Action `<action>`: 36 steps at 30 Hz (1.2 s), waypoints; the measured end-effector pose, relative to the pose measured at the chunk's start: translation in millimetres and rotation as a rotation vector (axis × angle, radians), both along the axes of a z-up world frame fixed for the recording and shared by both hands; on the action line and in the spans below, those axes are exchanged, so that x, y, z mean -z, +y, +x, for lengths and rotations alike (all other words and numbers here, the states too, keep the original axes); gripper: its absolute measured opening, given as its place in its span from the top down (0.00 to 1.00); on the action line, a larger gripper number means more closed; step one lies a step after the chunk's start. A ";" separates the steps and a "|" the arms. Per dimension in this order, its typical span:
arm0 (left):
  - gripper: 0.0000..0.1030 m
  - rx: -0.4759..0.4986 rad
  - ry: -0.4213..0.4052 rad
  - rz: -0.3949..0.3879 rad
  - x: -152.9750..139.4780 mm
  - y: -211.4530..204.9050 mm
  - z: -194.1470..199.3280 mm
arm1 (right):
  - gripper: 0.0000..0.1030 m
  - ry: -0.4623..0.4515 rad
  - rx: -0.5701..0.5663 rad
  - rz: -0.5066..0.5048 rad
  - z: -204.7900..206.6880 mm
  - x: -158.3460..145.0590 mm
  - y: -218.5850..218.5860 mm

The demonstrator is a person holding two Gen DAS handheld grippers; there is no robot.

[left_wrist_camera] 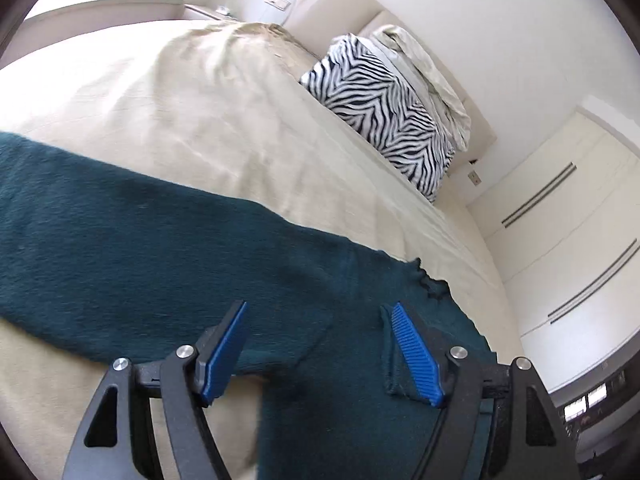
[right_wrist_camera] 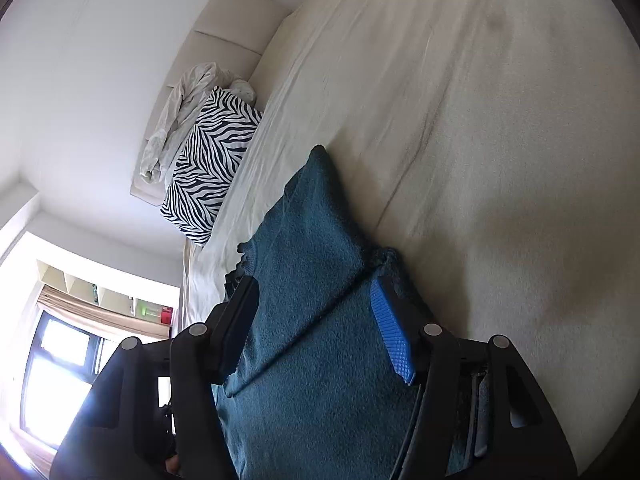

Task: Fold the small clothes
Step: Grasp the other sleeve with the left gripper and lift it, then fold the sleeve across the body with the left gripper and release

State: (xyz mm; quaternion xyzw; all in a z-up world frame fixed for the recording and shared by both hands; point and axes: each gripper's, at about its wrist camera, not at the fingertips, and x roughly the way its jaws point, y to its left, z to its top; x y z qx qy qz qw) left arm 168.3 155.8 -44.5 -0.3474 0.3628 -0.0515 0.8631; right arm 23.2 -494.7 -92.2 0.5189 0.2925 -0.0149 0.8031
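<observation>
Dark teal fuzzy knit garment [left_wrist_camera: 132,232] lies spread flat on the bed. In the left wrist view it runs as a wide band from the far left across to the near right, w/ a ragged edge on its right side.

Left gripper [left_wrist_camera: 320,354]: black frame, blue ribbed pads, jaws standing wide apart. The teal cloth passes under and between them. A narrow fold of its edge drapes against the right pad; the left pad is clear of the fabric. No clamp on it, so nothing is held.

Right gripper [right_wrist_camera: 316,332]: jaws about half open, w/ a thick folded bundle of the same teal garment filling the gap between them. The cloth bunches up at the tip of the blue right pad. The left pad's face is hidden behind the cloth, so can't tell for sure if it presses, but the bundle looks pinched.

No containers to be seen.

Surface: cream bedspread [left_wrist_camera: 192,92], lightly creased, covering the whole bed. At the far end sits a zebra-print black-and-white pillow [left_wrist_camera: 380,112], w/ crumpled off-white linen [left_wrist_camera: 428,72] beside it, both against a cream padded headboard [left_wrist_camera: 336,4]. White walls. White wardrobe doors [left_wrist_camera: 560,216] w/ long bar handles at right in the left wrist view. Bright window [right_wrist_camera: 60,376] at near left in the right wrist view.
</observation>
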 end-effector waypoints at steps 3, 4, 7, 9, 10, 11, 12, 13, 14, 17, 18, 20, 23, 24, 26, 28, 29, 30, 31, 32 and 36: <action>0.27 -0.238 0.069 -0.133 11.9 81.4 -44.3 | 0.44 -0.025 -0.061 -0.001 -15.1 -10.1 33.1; 0.27 -0.320 0.088 -0.176 16.8 104.4 -60.3 | 0.44 -0.028 -0.090 -0.001 -14.9 -12.6 46.3; 0.27 -0.547 0.095 -0.293 30.7 158.2 -102.4 | 0.44 -0.038 -0.177 0.013 -4.7 -18.9 90.5; 0.26 -0.616 0.086 -0.358 40.8 182.4 -111.4 | 0.44 -0.036 -0.224 0.018 2.2 -21.5 117.9; 0.26 -0.636 0.089 -0.390 47.3 193.4 -111.1 | 0.44 -0.034 -0.245 0.019 3.8 -23.0 129.7; 0.28 -0.655 0.100 -0.427 54.1 201.5 -109.7 | 0.44 -0.033 -0.267 0.017 4.2 -25.0 140.4; 0.28 -0.674 0.102 -0.468 58.7 207.8 -108.3 | 0.44 -0.035 -0.285 0.012 5.8 -27.4 150.6; 0.28 -0.692 0.091 -0.494 60.2 214.3 -106.2 | 0.44 -0.038 -0.298 0.002 4.5 -30.6 158.6; 0.31 -0.695 0.080 -0.490 59.3 220.2 -100.9 | 0.44 -0.042 -0.308 -0.008 4.6 -34.0 165.1; 0.65 -0.719 0.086 -0.444 58.6 237.0 -87.2 | 0.44 -0.044 -0.330 -0.037 -3.4 -43.6 177.7; 0.79 -0.720 0.090 -0.430 58.8 241.2 -83.6 | 0.44 -0.046 -0.333 -0.049 -6.2 -46.5 179.7; 0.91 -0.709 0.097 -0.355 50.3 242.8 -76.1 | 0.44 -0.048 -0.331 -0.069 -10.7 -51.5 181.4; 0.92 -0.571 0.025 -0.135 11.8 206.0 -53.5 | 0.44 -0.033 -0.338 -0.081 1.0 -52.5 186.8; 0.92 -0.493 -0.014 -0.054 -4.2 185.2 -42.3 | 0.44 -0.030 -0.346 -0.081 5.3 -51.4 189.9; 0.92 -0.302 -0.077 0.133 -33.7 123.4 -18.3 | 0.44 -0.026 -0.369 -0.085 12.5 -48.8 197.8; 0.92 -0.099 -0.109 0.289 -44.0 52.3 5.4 | 0.44 -0.016 -0.387 -0.085 21.6 -43.7 208.6; 0.91 -0.002 -0.118 0.342 -40.4 17.6 11.7 | 0.44 -0.008 -0.396 -0.081 26.3 -40.1 214.0; 0.88 0.090 -0.118 0.375 -32.6 -13.4 17.2 | 0.44 0.001 -0.402 -0.077 31.4 -36.3 219.0; 0.86 0.171 -0.109 0.395 -21.5 -38.9 19.5 | 0.44 0.011 -0.411 -0.078 36.4 -32.4 224.1; 0.78 0.248 -0.089 0.414 -9.2 -60.3 21.2 | 0.44 0.022 -0.425 -0.084 42.0 -28.3 229.4; 0.38 0.352 -0.007 0.514 21.3 -96.1 12.7 | 0.40 0.083 -0.482 -0.094 67.5 -11.7 251.8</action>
